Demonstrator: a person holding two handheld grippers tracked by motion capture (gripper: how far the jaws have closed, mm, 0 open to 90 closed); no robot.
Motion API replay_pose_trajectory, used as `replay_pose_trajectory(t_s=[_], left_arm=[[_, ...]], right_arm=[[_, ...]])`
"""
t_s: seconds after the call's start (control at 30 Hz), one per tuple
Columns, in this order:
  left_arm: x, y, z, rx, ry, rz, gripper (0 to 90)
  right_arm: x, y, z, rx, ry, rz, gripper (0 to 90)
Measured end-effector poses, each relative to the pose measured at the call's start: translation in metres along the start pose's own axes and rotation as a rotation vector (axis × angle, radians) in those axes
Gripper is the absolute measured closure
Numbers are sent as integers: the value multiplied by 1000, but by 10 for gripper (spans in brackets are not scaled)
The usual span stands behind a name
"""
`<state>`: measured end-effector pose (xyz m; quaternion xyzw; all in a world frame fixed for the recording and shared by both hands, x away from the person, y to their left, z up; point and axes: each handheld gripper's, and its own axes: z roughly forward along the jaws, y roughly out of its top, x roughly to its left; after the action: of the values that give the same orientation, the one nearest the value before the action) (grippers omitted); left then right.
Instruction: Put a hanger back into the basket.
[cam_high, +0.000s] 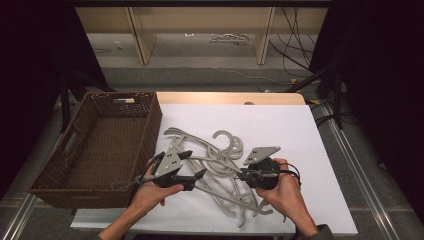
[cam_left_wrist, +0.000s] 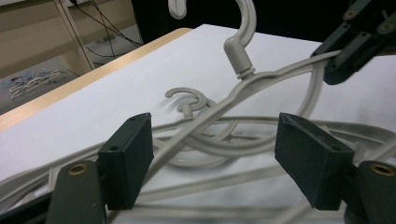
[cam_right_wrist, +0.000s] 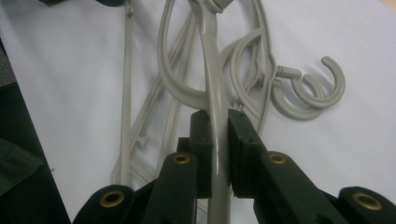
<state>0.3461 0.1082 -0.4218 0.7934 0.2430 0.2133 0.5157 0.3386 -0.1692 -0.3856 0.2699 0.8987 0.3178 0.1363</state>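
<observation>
Several grey plastic hangers (cam_high: 218, 161) lie tangled on a white board (cam_high: 285, 125). My right gripper (cam_right_wrist: 218, 122) is shut on the arm of one grey hanger (cam_right_wrist: 211, 79), lifted a little off the pile. In the left gripper view that same hanger (cam_left_wrist: 261, 78) slants up to its hook (cam_left_wrist: 245, 28), with the right gripper (cam_left_wrist: 337, 59) clamped on it at the top right. My left gripper (cam_left_wrist: 215, 156) is open, and the hanger's lower arm runs through the gap without touching its pads (cam_left_wrist: 133, 154). From above, the left gripper (cam_high: 195, 164) sits at the pile's left edge and the right gripper (cam_high: 242, 175) at its right.
A dark brown wicker basket (cam_high: 151, 125) stands on the left against the board, with nothing visible in it. The board's far and right parts are bare. Beyond the table's wooden edge (cam_high: 225, 97) are shelf legs and cables on the floor.
</observation>
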Motion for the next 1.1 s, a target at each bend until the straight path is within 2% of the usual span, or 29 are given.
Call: replay_pose_trajectory(t_s=[0.1, 0.27, 0.33, 0.37, 0.43, 0.5, 0.53, 0.63, 0.67, 0.73, 0.8, 0.83, 0.87, 0.9, 0.93, 1.0, 1.07, 1.1], left_arm=[[-2, 4, 8, 31, -16, 47, 331], [-3, 10, 18, 68, -57, 74, 415], [-4, 13, 21, 91, -58, 118, 445], [-4, 15, 22, 127, -57, 142, 459], [-5, 18, 24, 156, -80, 173, 512], [-7, 21, 26, 183, -102, 213, 569], [-8, 22, 27, 199, -110, 244, 623], [-12, 28, 26, 249, -126, 321, 680], [-13, 29, 26, 260, -136, 334, 695], [-14, 32, 23, 265, -148, 363, 714], [-15, 36, 19, 270, -148, 393, 727], [-16, 37, 18, 272, -150, 400, 747], [-17, 38, 16, 270, -156, 406, 760], [-18, 39, 15, 269, -168, 416, 770], [-19, 40, 14, 265, -174, 431, 785], [-21, 42, 13, 256, -175, 434, 804], [-19, 43, 11, 245, -181, 384, 813], [-16, 45, 10, 236, -191, 368, 814]], right_arm=[[3, 0, -3, -13, -8, -9, 820], [4, 1, -8, -11, 9, -35, 820], [6, 1, -8, -14, 10, -36, 820], [6, 1, -8, -10, 21, -52, 820], [8, 1, -7, -16, 13, -59, 820], [9, 2, -7, -4, 28, -65, 819], [9, 2, -7, -6, 25, -70, 820], [10, 2, -6, 0, 29, -72, 819], [9, 2, -6, -7, 34, -94, 818], [7, 1, -7, -11, 40, -101, 815], [6, 1, -10, -4, 65, -87, 808], [3, 0, -10, -27, 54, -100, 784], [2, 0, -11, -34, 44, -70, 764], [0, 0, -13, -34, 50, -74, 750], [-2, -1, -14, -50, 32, -66, 724], [-6, -2, -18, -78, 6, -36, 638], [-11, 0, -23, -92, -8, -10, 536], [-13, 0, -25, -116, -19, 12, 483]])
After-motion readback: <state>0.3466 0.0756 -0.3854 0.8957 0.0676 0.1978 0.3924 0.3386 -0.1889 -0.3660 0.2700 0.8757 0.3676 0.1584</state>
